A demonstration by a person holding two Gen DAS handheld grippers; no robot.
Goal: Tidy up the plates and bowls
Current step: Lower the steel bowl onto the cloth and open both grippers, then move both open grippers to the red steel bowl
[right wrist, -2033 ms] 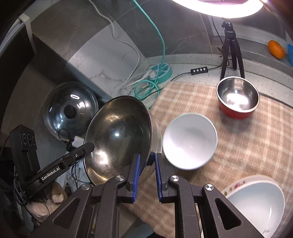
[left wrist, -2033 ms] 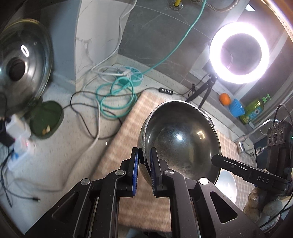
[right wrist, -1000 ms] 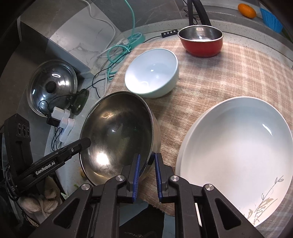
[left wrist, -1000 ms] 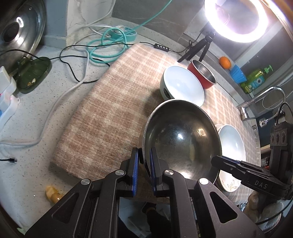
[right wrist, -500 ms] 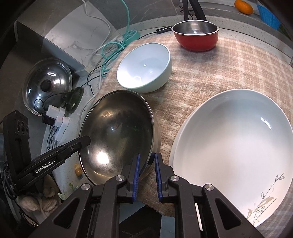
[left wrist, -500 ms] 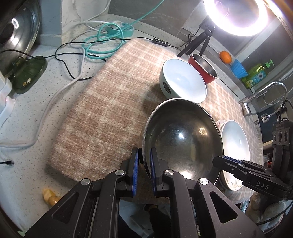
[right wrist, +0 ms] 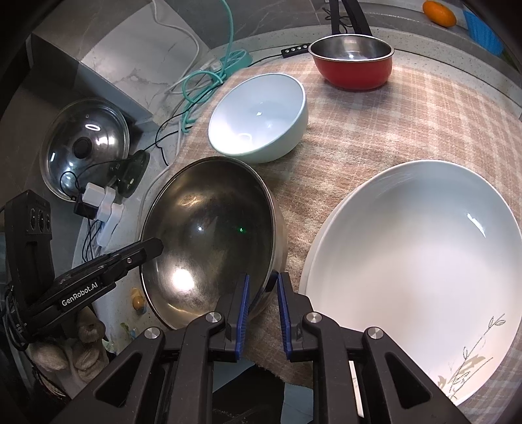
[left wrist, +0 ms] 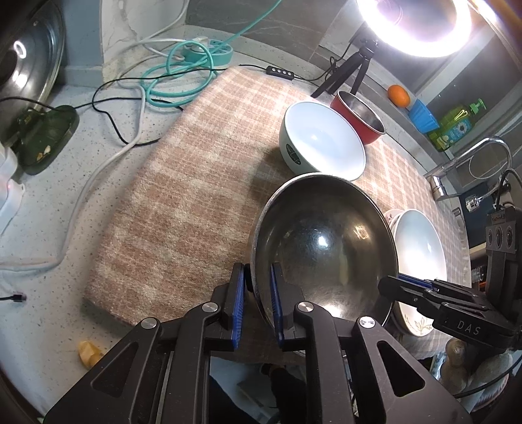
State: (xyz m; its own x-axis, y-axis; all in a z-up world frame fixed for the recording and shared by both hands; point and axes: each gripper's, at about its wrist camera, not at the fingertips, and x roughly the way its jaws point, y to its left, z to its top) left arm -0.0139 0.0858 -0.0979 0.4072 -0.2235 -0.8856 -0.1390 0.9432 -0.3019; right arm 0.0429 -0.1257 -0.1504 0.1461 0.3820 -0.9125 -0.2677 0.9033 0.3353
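While the steel bowl (left wrist: 323,248) sits at the near left corner of the checked mat (left wrist: 195,195), I hold the two tongs at opposite sides of its rim. The left gripper (left wrist: 256,293) straddles the rim on the bowl's left; its jaws have just been opening, the rim stands between the blue pads (left wrist: 237,303), and a narrow gap shows on either side, so they no longer clamp it. The right gripper (right wrist: 262,300) straddles the rim on the bowl's right, next to the plate; its jaws stand only a little apart with the rim between them, and I cannot tell whether the pads press on the metal. The bowl opens upward and its underside is hidden, so I cannot say whether it rests fully on the mat. Just to its right lies a large white plate (right wrist: 411,267) with a sprig pattern at its near rim. Behind the steel bowl, close to it, stands a pale blue bowl (left wrist: 323,143), and beyond that a red bowl with a steel lining (left wrist: 359,114). Off the mat, on the speckled counter (left wrist: 65,228), lie coiled teal cables (left wrist: 176,75) and a glass lid (right wrist: 84,143) propped against the wall. A ring light (left wrist: 414,26) stands on a tripod at the back, with an orange (left wrist: 398,95) near it.
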